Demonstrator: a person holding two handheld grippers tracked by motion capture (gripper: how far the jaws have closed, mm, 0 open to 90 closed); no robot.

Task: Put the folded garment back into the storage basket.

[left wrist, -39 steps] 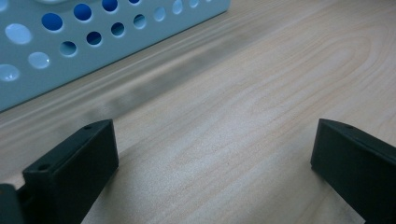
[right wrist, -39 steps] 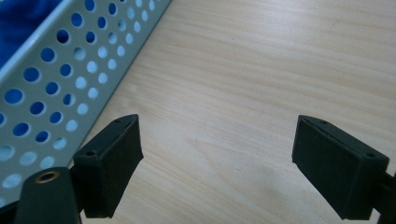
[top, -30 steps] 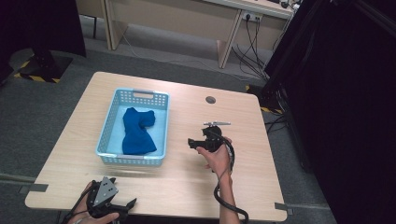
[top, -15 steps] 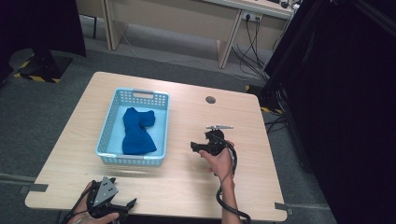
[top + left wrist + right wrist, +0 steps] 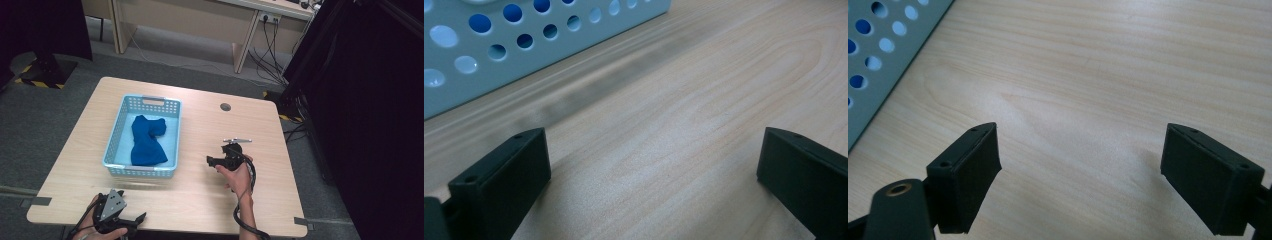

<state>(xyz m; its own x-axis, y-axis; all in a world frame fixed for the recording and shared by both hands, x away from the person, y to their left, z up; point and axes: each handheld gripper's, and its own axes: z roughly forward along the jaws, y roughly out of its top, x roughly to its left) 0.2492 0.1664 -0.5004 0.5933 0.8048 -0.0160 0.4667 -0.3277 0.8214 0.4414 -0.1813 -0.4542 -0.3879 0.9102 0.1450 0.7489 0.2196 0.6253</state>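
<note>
Looking down, you see a light wooden table [image 5: 200, 130] standing on grey carpet [image 5: 60, 95]. It has a small round hole [image 5: 225, 106] near its far edge. Behind it stands another desk [image 5: 200, 20] with cables [image 5: 267, 47] hanging down, and a black curtain [image 5: 370, 100] fills the right side of the room.

On the left half of the table sits a light blue plastic basket [image 5: 150, 102] with round holes in its walls. A dark blue cloth [image 5: 146, 142] lies crumpled inside it, on the basket floor.

Your right gripper [image 5: 214, 161] is over the table, just right of the basket but not touching it. Its jaws stand wide apart with nothing between them, just bare wood below.

Your left gripper [image 5: 136, 219] is at the near edge of the table, in front of the basket. Its jaws are spread wide too, holding nothing, and the basket wall [image 5: 524, 45] is close ahead of them.
</note>
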